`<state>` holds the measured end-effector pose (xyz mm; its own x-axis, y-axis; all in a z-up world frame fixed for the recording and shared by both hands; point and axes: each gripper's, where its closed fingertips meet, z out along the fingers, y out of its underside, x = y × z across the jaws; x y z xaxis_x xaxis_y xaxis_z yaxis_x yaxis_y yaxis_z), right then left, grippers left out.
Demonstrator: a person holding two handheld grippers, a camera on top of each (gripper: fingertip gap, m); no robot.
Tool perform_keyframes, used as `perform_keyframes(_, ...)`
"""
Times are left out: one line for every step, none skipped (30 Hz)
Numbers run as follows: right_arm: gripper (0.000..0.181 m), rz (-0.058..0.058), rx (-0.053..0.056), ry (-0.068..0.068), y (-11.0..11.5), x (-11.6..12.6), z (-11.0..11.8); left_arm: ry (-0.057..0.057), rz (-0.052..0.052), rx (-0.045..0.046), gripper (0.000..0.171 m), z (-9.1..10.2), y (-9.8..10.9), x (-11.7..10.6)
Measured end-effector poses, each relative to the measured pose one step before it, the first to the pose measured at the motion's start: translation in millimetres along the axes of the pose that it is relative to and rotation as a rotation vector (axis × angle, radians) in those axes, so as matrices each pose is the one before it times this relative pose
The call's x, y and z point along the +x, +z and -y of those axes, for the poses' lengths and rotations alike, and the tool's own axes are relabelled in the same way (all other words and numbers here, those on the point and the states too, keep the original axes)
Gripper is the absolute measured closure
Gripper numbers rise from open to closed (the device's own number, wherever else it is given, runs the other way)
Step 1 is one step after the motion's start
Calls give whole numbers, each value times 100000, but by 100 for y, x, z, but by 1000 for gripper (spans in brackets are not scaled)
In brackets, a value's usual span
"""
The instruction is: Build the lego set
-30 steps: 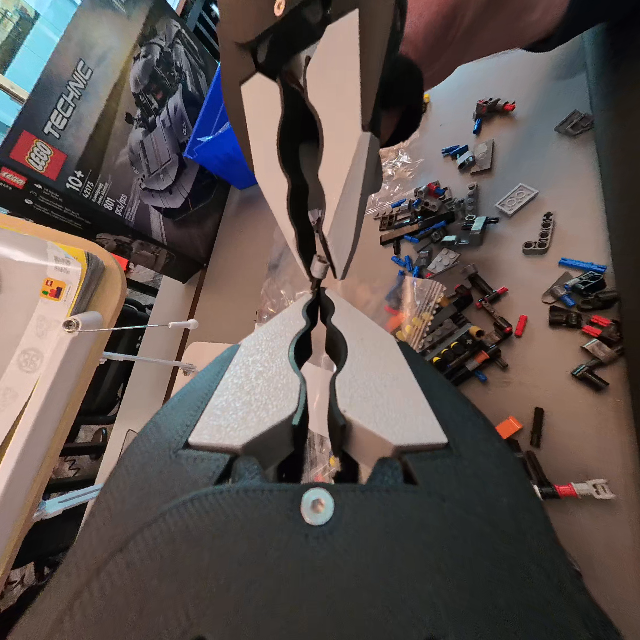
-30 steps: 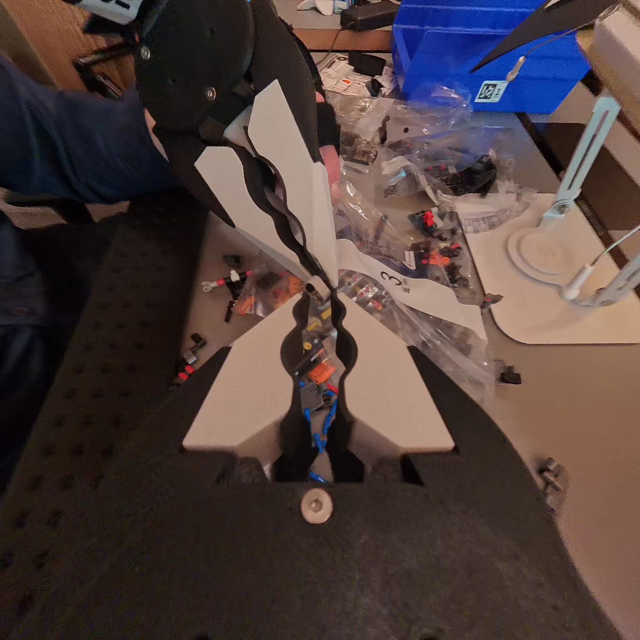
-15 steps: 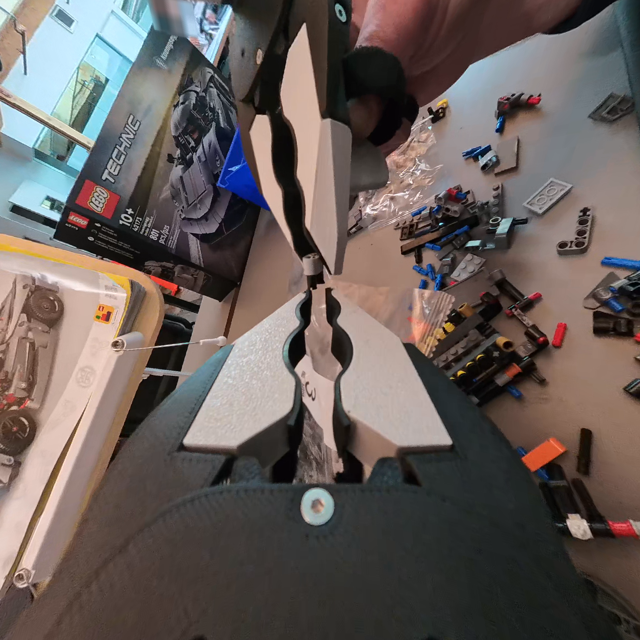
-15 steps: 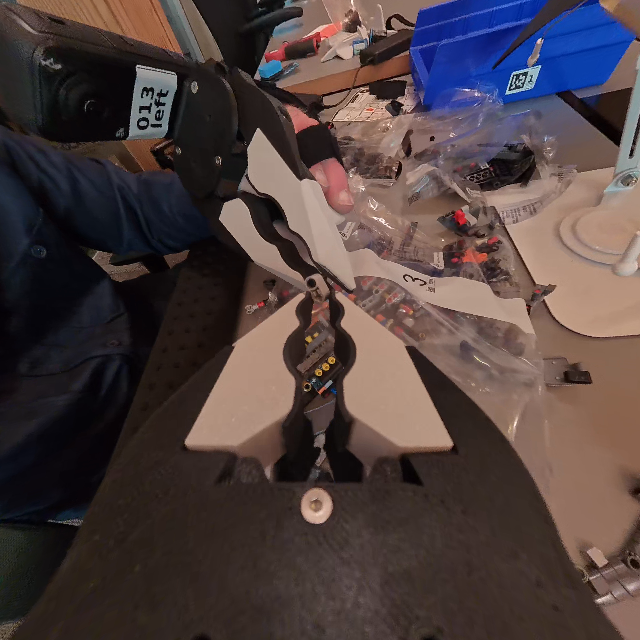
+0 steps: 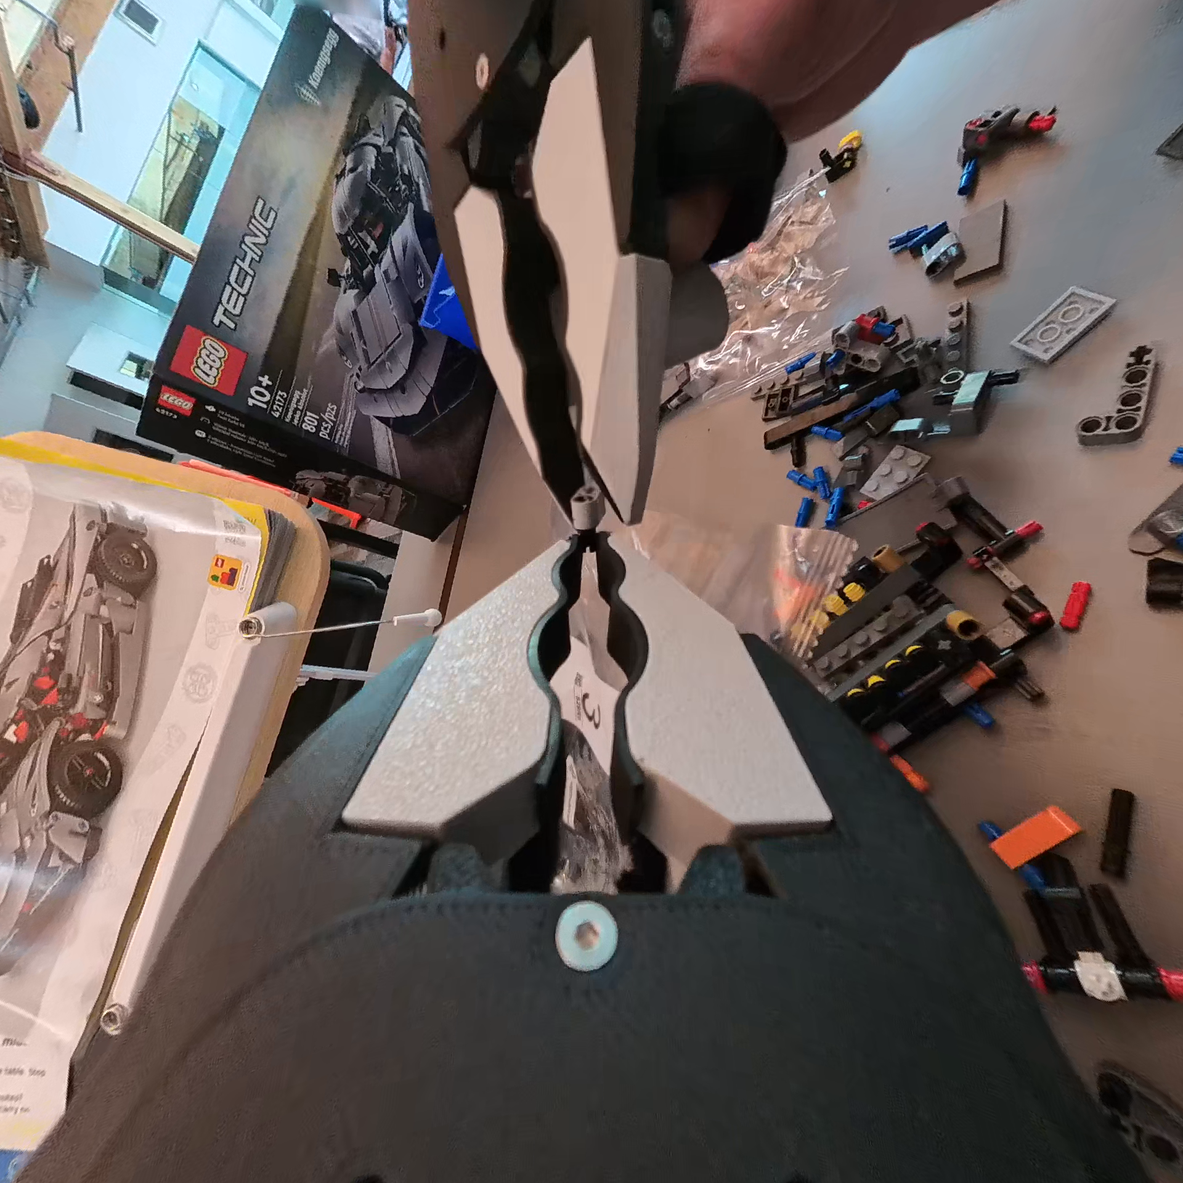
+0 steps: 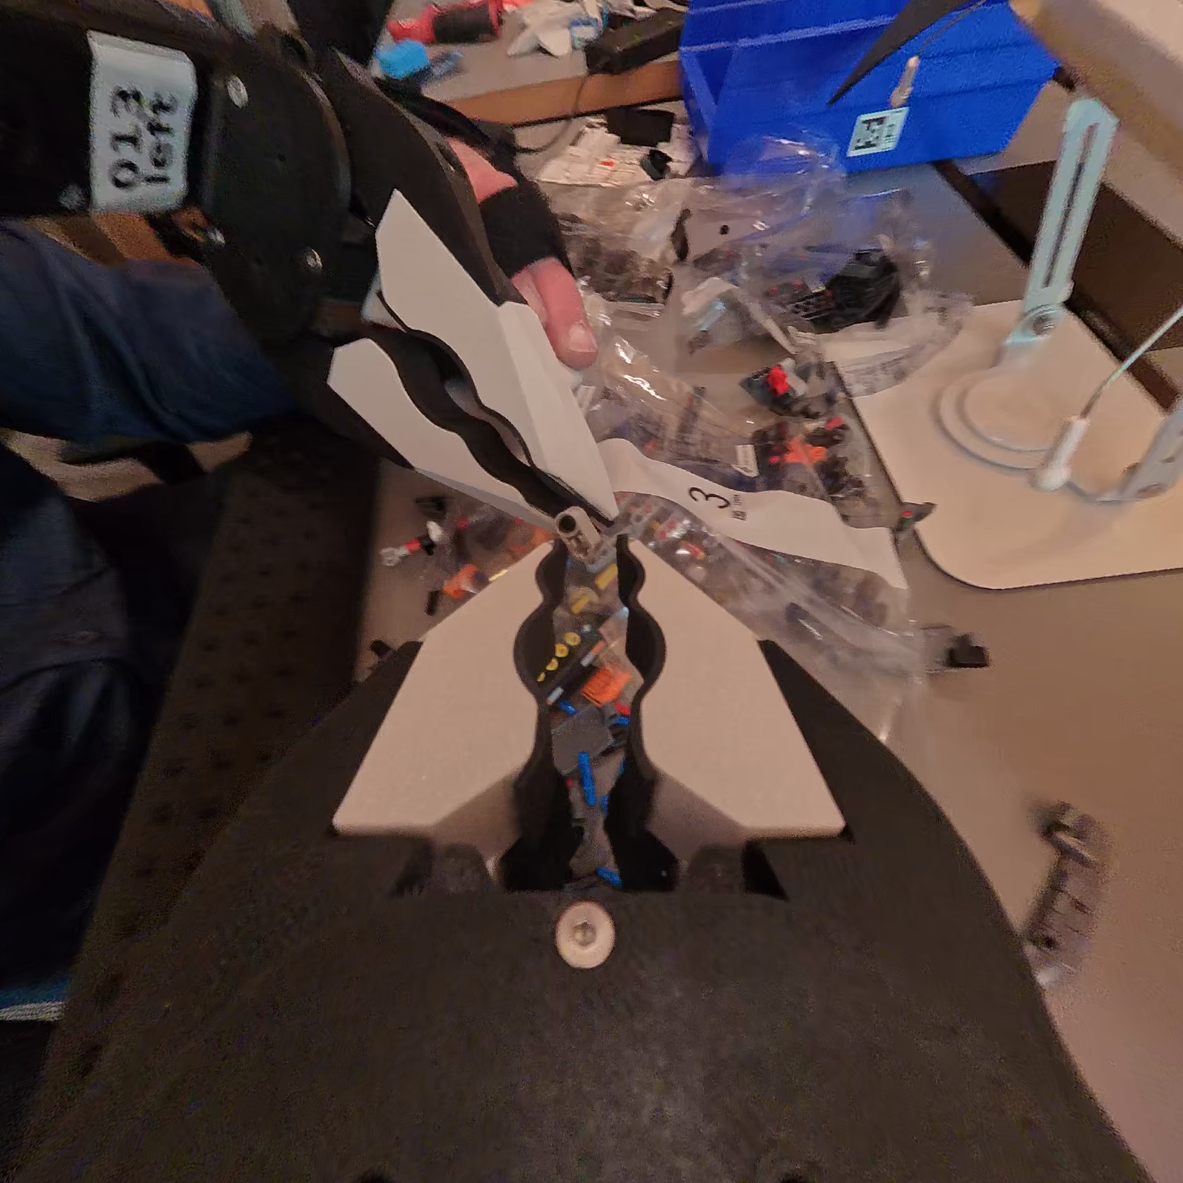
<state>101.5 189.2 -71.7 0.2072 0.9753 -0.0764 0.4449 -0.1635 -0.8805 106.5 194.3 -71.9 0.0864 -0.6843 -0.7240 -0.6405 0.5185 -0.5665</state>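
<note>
While grey table [image 5: 1088, 736] is strewn with parts [image 5: 896, 640], small grey connector [image 5: 589, 510] pinched tip-to-tip by closed left gripper [image 5: 586, 544] and closed right gripper [image 6: 592, 544].

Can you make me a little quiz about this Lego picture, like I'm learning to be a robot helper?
1. True or false: the left gripper and the right gripper are far apart.
2. What colour is the bin behind the bags of pieces? A red, B blue, C green.
3. Fill in: the set's box shows a grey ___.

Key: 1 false, their tips meet at the small grey piece. 2 B. 3 car.
</note>
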Motion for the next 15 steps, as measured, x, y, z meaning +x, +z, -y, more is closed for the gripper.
perform_keyframes(167,-3647,-1593,-3780,-15,158,-42,-201,-164,-575,170,-7,-7,7)
perform_keyframes(167,-3529,-1430,-3832,-13,127,-10,-24,-113,-450,170,-7,12,23)
perform_keyframes(167,-3348,-1174,-3715,-11,120,8,411,13,-947,170,-89,36,15)
perform_keyframes(167,-2999,-868,-3670,13,79,39,529,-185,-694,170,-68,24,66)
perform_keyframes(167,-2632,-1297,-3368,39,74,-47,117,-549,-797,170,-101,39,90)
perform_keyframes(167,-2271,-1611,-3058,71,55,-113,-235,-646,-610,170,-114,52,85)
perform_keyframes(168,-1780,-1319,-3001,76,-18,-84,-386,-629,-297,170,-66,58,91)
perform_keyframes(169,-1863,-807,-3329,51,-30,-15,-303,-651,-352,170,-80,46,87)
perform_keyframes(169,-2503,-1131,-3580,57,52,-39,-164,-561,-574,170,-109,43,58)
perform_keyframes(168,-2578,-1781,-3539,65,43,-103,-88,-459,-328,169,-66,38,58)
perform_keyframes(169,-1922,-1504,-3809,62,-68,-31,-230,-601,81,170,8,22,101)
perform_keyframes(171,-1585,-1034,-4141,48,-174,54,-282,-318,-70,170,-3,33,31)
perform_keyframes(174,-2006,-1158,-4154,55,-108,35,-205,-88,-770,170,-111,34,-6)
perform_keyframes(176,-2510,-1789,-3766,90,-10,-37,-359,-337,-584,170,-91,40,25)
perform_keyframes(176,-2192,-1854,-3446,82,-6,-45,-282,-473,-453,170,-92,39,58)
